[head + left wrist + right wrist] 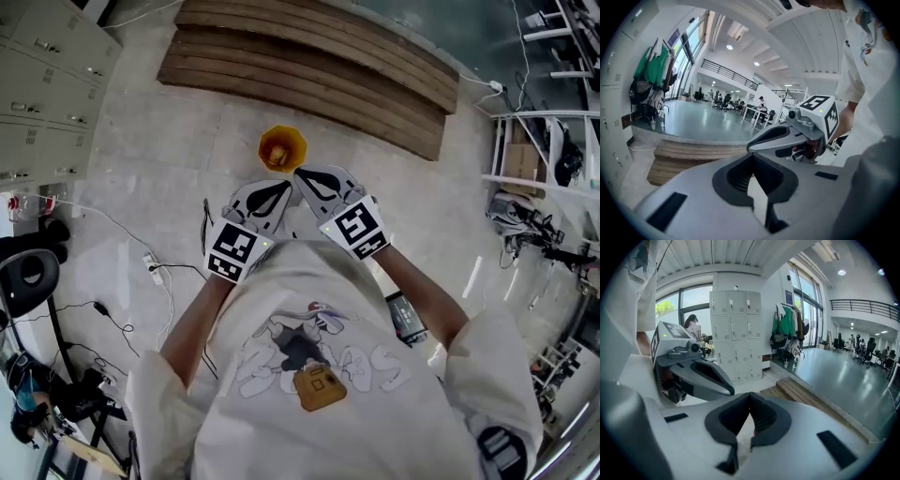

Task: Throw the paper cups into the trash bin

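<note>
An orange many-sided plastic trash bin (300, 141) stands open on the pale stone floor (159, 169). A paler shape (278, 150) lies inside it, too small to tell whether it is a paper cup

On the person's side of the bin, the left gripper (286, 187) and the right gripper (300, 174) hang side by side in front of the white printed T-shirt (309, 375). Their noses point toward the bin and lean in toward each other until they are almost touching. Each carries a cube with black-and-white square markers at its rear, farther from the bin than its nose: the left cube (234, 251) and the right cube (356, 228)

In the left gripper view the two grey jaws meet tip to tip, closed on nothing, and only floor shows through the dark hollow behind the tips. The right gripper view shows the same: jaws pressed together, nothing between them. Each of these views also catches the other gripper close alongside

Beyond the bin, away from the person, lies a long low platform of brown wooden slats (309, 66). To the left of the bin stand grey metal lockers (47, 56). Thin black and white cables (155, 267) trail over the floor on the same side, with a black chair (28, 277) farther out. Well to the right of the bin is a white metal shelving rack (534, 159)
</note>
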Available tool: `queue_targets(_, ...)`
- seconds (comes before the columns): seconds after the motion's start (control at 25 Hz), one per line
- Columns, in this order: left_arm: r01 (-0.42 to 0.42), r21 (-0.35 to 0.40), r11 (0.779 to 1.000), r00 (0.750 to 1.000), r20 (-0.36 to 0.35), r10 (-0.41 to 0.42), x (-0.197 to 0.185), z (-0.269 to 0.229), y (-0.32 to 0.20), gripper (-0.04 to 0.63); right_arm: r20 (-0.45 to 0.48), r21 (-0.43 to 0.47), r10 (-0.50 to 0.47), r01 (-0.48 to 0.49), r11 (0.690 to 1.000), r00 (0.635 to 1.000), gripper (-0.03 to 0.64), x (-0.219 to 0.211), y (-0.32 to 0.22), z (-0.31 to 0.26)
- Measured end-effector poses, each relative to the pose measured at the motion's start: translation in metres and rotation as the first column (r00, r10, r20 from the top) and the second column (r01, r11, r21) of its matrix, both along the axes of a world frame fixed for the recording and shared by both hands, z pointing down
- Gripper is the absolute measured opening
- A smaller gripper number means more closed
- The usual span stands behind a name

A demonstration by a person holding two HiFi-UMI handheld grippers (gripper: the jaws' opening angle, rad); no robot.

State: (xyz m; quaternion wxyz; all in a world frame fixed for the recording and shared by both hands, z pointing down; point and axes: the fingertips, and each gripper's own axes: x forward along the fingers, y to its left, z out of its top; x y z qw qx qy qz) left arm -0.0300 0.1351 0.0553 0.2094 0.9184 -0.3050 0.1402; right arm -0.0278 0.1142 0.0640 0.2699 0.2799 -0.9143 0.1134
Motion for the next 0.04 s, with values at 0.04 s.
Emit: queue_targets(0.04,0.014,-0.017,1.000,1.000,-0.017,-0.014,-0.0068,-0.0003,0.0010,0.003,-0.001,-0.009,-0.001,0.001,1.000,1.000,0.006,-0.0055,0.0048,0.0004)
